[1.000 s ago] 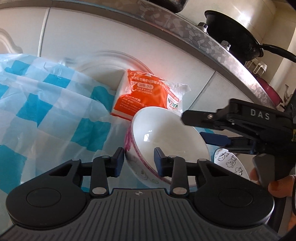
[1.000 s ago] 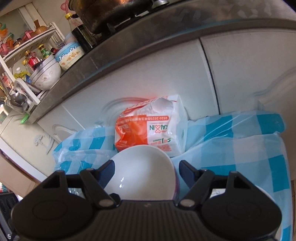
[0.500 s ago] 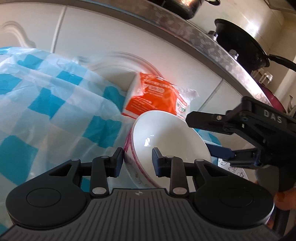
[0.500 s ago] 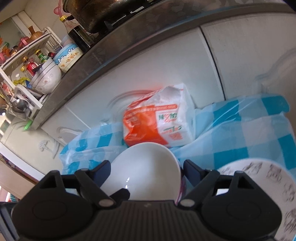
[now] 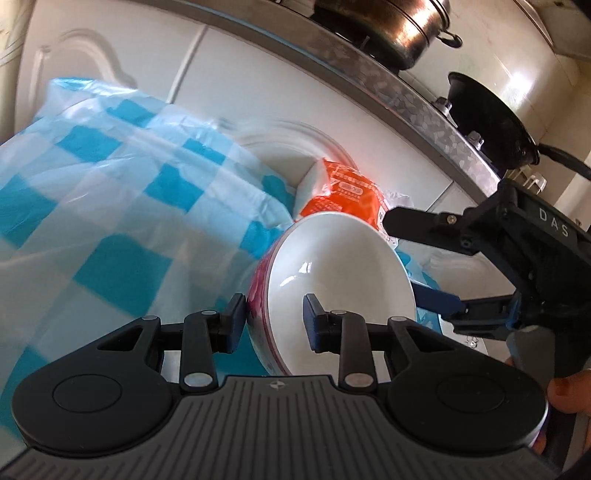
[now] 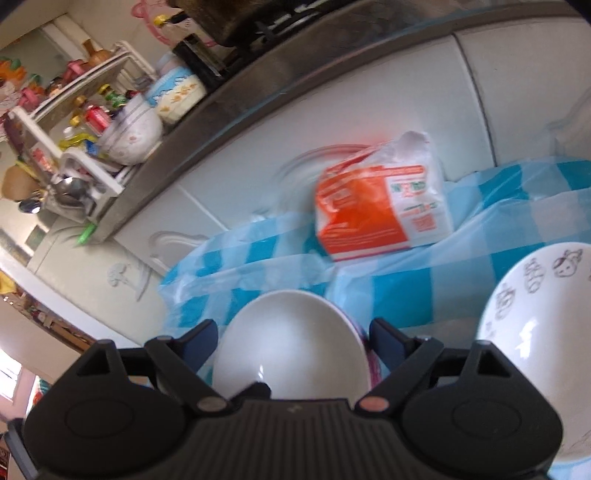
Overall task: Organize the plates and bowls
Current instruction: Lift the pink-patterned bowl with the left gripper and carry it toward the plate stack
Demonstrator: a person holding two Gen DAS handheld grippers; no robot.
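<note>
A white bowl [image 5: 332, 273] with a pink pattern outside hangs tilted above the blue-checked cloth [image 5: 110, 229]. My left gripper [image 5: 273, 319] is shut on its near rim, one finger outside the wall and one inside. In the right wrist view the same bowl [image 6: 291, 347] sits between the fingers of my right gripper [image 6: 293, 332], whose jaws are opening, with a gap showing on both sides. From the left wrist view the right gripper [image 5: 402, 256] straddles the bowl's far rim. A white dish with cartoon drawings [image 6: 535, 295] lies on the cloth to the right.
An orange and white packet [image 6: 376, 206] leans against white cabinet doors [image 5: 229, 74] behind the cloth. Above runs a counter edge [image 5: 388, 92] with a steel pot [image 5: 384, 29] and a black wok [image 5: 487, 122]. A rack with bowls [image 6: 129, 133] stands at the left.
The right gripper's jaws have spread away from the bowl's sides. Both grippers and the bowl have shifted left over the cloth. The cartoon dish has come into the right wrist view.
</note>
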